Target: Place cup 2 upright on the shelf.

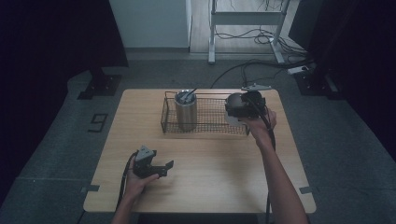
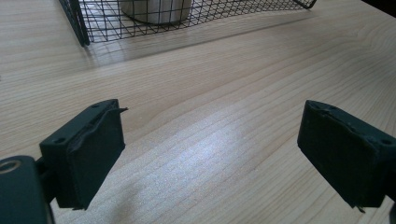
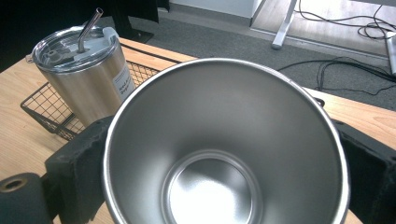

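The open steel cup (image 3: pixel 226 149) sits between the jaws of your right tongs (image 1: pixel 243 108), which are closed on its wall, mouth facing back toward your hand and its long axis along the jaws. It hangs over the right end of the wire basket (image 1: pixel 205 127), with the lidded tumbler (image 3: pixel 84 70) to the left of these tongs. Your left tongs (image 1: pixel 161 168) are wide and hold nothing, low over the counter (image 2: pixel 224 93), well apart from the basket, so the right hand is clearly the nearer one.
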Available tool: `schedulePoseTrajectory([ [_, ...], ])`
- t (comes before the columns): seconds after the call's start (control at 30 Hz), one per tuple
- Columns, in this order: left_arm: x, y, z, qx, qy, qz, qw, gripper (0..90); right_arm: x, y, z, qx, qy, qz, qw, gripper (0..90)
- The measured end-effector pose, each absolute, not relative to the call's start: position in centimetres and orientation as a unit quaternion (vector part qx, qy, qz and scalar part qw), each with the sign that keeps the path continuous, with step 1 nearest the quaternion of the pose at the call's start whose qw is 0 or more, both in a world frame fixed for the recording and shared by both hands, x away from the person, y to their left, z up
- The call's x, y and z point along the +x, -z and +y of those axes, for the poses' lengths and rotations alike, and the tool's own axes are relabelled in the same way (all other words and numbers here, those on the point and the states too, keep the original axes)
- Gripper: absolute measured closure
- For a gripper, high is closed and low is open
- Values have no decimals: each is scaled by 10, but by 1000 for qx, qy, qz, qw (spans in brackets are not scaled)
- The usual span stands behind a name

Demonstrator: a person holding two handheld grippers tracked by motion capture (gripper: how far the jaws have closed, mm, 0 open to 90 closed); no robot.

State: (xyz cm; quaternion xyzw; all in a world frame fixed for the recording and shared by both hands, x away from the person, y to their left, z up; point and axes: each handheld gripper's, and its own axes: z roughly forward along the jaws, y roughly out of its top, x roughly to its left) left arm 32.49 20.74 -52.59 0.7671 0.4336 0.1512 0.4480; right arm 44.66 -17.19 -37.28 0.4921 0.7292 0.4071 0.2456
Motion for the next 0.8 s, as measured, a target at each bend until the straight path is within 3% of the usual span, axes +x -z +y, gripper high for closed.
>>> schedulePoseTrajectory([
  [0.8, 325, 528, 206, 772, -151, 432, 441, 72, 473, 376, -165, 495, -399, 732, 244, 59],
])
